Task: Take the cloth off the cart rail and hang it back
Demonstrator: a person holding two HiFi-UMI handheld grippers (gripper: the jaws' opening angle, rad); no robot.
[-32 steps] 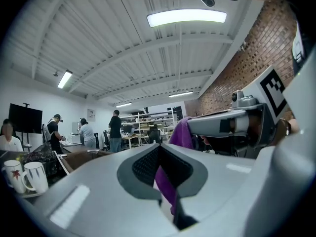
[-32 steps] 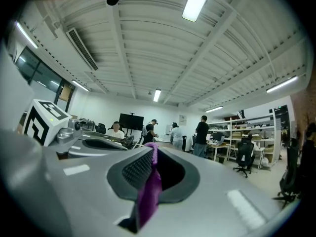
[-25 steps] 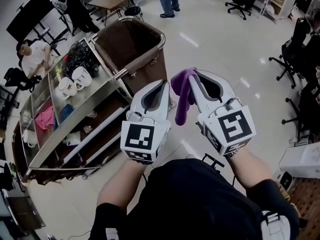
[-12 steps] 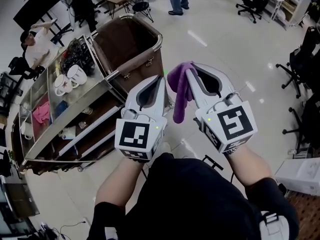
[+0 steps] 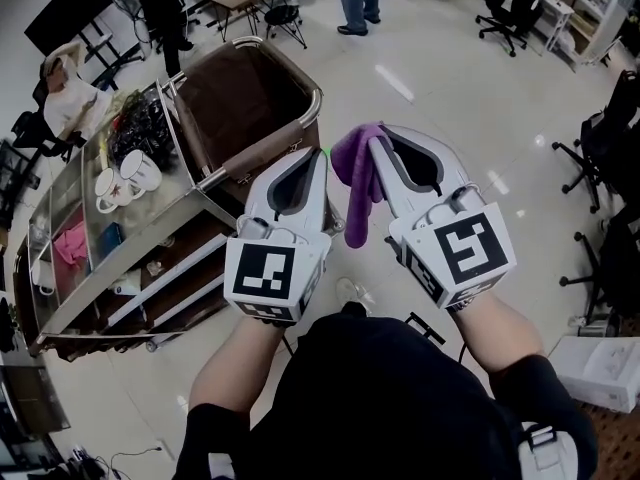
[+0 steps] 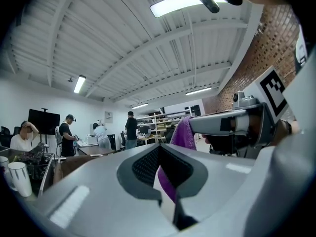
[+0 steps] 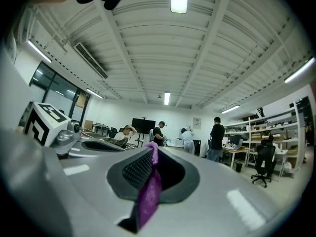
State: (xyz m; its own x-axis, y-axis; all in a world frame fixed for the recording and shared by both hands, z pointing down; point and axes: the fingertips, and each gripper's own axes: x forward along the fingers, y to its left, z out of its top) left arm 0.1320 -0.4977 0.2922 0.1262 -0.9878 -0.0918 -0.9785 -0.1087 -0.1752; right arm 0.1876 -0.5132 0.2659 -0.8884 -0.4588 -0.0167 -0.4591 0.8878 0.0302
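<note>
Looking down in the head view, the right gripper point(image 5: 373, 146) is clamped on a purple cloth point(image 5: 358, 193) that hangs free above the floor, and the left gripper point(image 5: 316, 160) is just beside it at nine o'clock. Only the gripper views show the cloth pinched flat between the right jaws and the left jaws pressed together on nothing. The cart point(image 5: 215, 178), with its brown bag point(image 5: 245, 93) and white mugs point(image 5: 125, 176), stands at ten o'clock on a pale shiny floor point(image 5: 450, 98), with office chairs point(image 5: 600, 138) at two o'clock; since a second ago both grippers keep their pose, while the cart lies nearer the head view's left edge.
</note>
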